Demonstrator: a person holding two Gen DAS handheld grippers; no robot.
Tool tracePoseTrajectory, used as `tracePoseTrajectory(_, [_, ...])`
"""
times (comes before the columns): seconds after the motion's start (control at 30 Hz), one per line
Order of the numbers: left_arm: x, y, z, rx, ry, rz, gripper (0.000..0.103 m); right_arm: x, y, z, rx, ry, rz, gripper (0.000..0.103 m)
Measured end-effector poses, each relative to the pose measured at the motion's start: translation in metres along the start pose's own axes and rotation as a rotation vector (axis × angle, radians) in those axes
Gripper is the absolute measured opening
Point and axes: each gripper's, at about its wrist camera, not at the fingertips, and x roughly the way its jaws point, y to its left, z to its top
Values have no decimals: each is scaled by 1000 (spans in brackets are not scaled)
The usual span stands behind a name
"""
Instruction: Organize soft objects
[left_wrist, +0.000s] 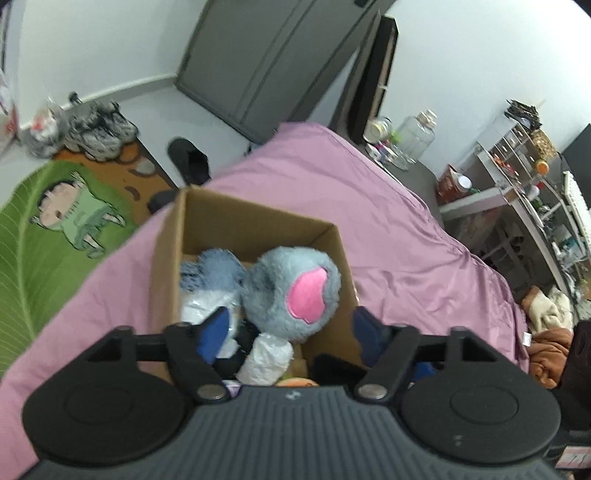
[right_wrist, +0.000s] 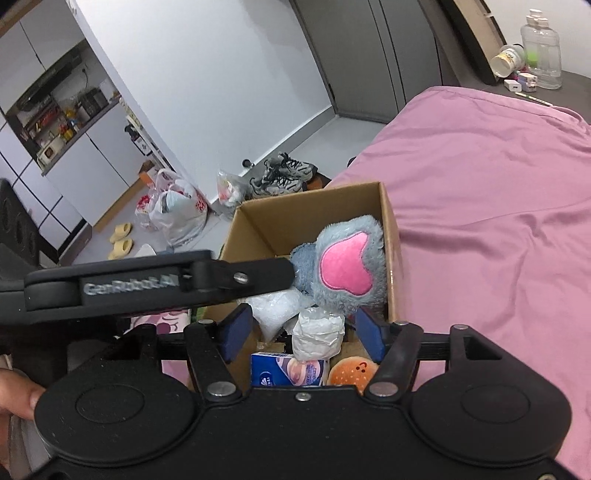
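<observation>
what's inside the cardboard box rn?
Box holds a grey plush with a pink ear on top, white plastic-wrapped bundles, a tissue pack and a burger plush. Anything beneath them is covered.

Plush toy (left_wrist: 291, 291) in box (left_wrist: 255, 221) on bed (left_wrist: 406, 240).

Box mouth crowded — bed open

Grey plush (left_wrist: 291, 291) fills the cardboard box (left_wrist: 168, 266) toward its right wall; the pink bedspread (left_wrist: 406, 236) beyond that wall lies bare.

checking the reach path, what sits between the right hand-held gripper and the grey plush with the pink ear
A white wrapped bundle stands between the right hand-held gripper and the grey plush, inside the cardboard box; right wrist view.
</observation>
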Motion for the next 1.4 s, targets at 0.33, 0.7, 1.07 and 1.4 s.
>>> tracePoseTrajectory(0.33, [-37, 3, -2, 16, -30, 133, 91, -27, 1, -4, -19, -42, -32, 92])
tracePoseTrajectory(0.7, [-107, -15, -11, 119, -128, 127, 95, -73, 18, -6, -92, -104, -53, 103])
tracePoseTrajectory(1.07, [-162, -43, -38, 204, -177, 174, 98, -117, 19, -13, -122, -110, -50, 103])
tracePoseTrajectory(1.4, [-204, -58, -61, 209, -224, 208, 100, -161, 23, -23, -156, -130, -45, 103])
